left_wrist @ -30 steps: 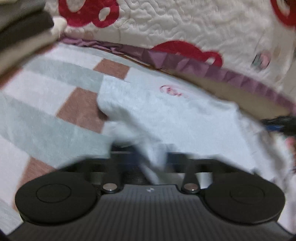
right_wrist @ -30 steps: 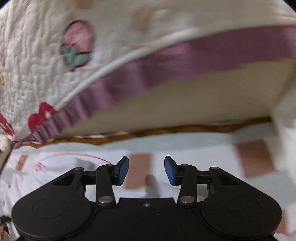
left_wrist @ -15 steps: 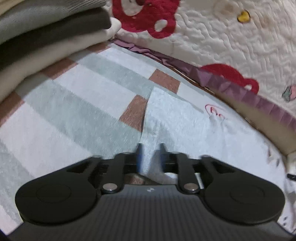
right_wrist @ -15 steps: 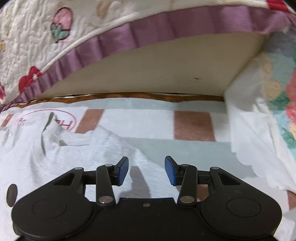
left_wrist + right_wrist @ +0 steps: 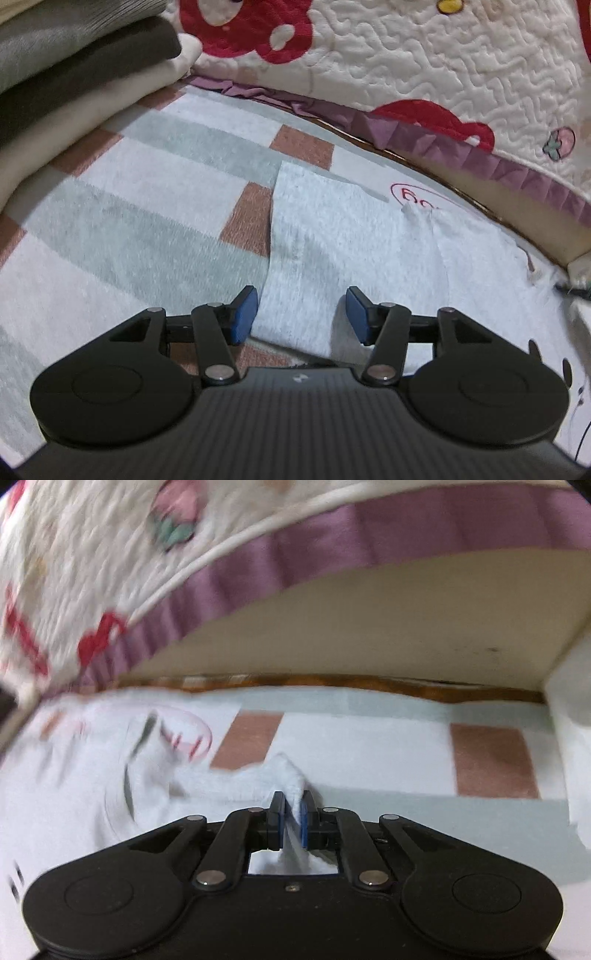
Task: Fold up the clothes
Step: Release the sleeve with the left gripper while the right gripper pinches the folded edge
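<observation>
The pale grey-white knit garment with a red circular print (image 5: 354, 236) lies spread on the checked mat of white, grey-green and brick-red squares (image 5: 147, 206), just in front of the purple-frilled quilted bedcover (image 5: 461, 85).

Left gripper (image 5: 301, 317): tongs apart, nothing between them, poised over the garment's near left edge, which runs straight, as a fold line would.

Right gripper (image 5: 292, 814): tongs clamped on a raised peak of the garment's right-hand edge (image 5: 288, 775), cloth tenting up toward the pads. Judgement: pinched there so that side can be carried across.

A stack of folded grey, dark and cream clothes (image 5: 74, 74) sits left of the garment.
</observation>
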A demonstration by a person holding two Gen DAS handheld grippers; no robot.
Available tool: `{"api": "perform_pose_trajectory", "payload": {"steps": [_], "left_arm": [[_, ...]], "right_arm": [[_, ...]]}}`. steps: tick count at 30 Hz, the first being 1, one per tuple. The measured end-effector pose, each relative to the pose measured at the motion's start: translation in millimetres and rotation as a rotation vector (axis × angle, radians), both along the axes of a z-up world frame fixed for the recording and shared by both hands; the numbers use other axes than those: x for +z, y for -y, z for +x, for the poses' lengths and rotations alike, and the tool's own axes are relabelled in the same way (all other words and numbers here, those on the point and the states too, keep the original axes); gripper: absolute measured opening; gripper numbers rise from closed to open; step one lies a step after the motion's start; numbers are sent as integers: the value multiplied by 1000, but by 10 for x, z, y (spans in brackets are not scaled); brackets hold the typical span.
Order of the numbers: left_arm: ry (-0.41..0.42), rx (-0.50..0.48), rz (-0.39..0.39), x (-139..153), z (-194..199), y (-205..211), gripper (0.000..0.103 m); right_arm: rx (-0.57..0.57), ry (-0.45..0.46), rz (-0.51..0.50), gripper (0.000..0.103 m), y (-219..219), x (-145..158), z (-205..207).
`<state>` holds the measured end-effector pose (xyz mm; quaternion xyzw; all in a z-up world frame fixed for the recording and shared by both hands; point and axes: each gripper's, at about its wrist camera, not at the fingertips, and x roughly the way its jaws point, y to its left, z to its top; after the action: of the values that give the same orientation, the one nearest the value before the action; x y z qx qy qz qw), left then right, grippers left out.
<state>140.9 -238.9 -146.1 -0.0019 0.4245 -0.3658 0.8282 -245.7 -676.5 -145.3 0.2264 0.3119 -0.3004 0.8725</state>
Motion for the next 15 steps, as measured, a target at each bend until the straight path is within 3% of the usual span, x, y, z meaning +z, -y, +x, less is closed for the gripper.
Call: {"api": "perform_pose_trajectory", "payload": {"steps": [3, 6, 15], "left_arm": [[39, -20, 22, -6, -20, 44, 52], [67, -31, 38, -7, -22, 84, 52], [24, -10, 8, -2, 42, 60, 55]], "right_arm": [[-66, -62, -134, 8, 0, 135, -28], [-68, -155, -164, 8, -7, 45, 30], [-79, -315, -263, 8, -131, -76, 248]]}}
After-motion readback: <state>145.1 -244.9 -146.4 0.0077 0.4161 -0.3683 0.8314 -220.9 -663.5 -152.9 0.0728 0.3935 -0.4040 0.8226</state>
